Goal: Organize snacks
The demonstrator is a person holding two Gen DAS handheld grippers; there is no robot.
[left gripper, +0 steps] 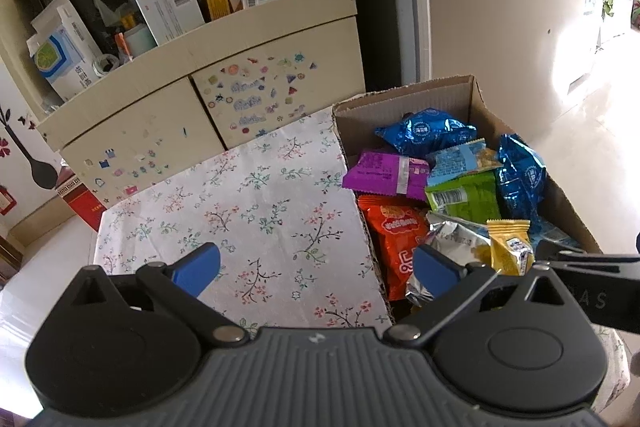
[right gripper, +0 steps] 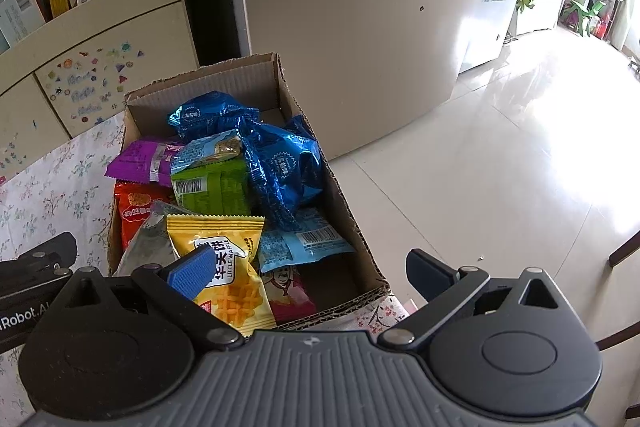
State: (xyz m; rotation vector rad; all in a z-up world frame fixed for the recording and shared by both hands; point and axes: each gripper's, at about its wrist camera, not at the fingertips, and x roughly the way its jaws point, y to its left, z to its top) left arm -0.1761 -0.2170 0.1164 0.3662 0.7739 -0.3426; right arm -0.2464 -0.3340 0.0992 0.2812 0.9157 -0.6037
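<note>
1. Cardboard box point(left gripper: 476, 95), no lid, sits on a table w/ a floral cloth point(left gripper: 248, 211), at the cloth's right-hand end. It is full of snack packets.
2. Inside, far end: shiny blue bags point(right gripper: 280, 163), a purple packet point(left gripper: 384, 173) and a green packet point(right gripper: 212, 185), piled on each other.
3. Near end: an orange-red packet point(left gripper: 394, 239) by the left wall, a silver foil packet point(left gripper: 448, 239), a light-blue packet point(right gripper: 304, 243), and a yellow waffle packet point(right gripper: 226, 259) lying on top.
4. Left gripper point(left gripper: 316, 265): released, fingers spread wide, holding nothing. One blue pad is over the bare cloth, the other over the box's near left corner.
5. Right gripper point(right gripper: 304, 267): also spread wide, empty. Its left blue pad point(right gripper: 192, 271) overlaps the yellow waffle packet in view; can't tell if touching. Other finger is past the box's right wall.
6. Bkgd: cream cabinet point(left gripper: 240, 67) w/ stickers, cluttered shelf above, pale fridge point(right gripper: 360, 27), glossy tiled floor point(right gripper: 500, 167).
</note>
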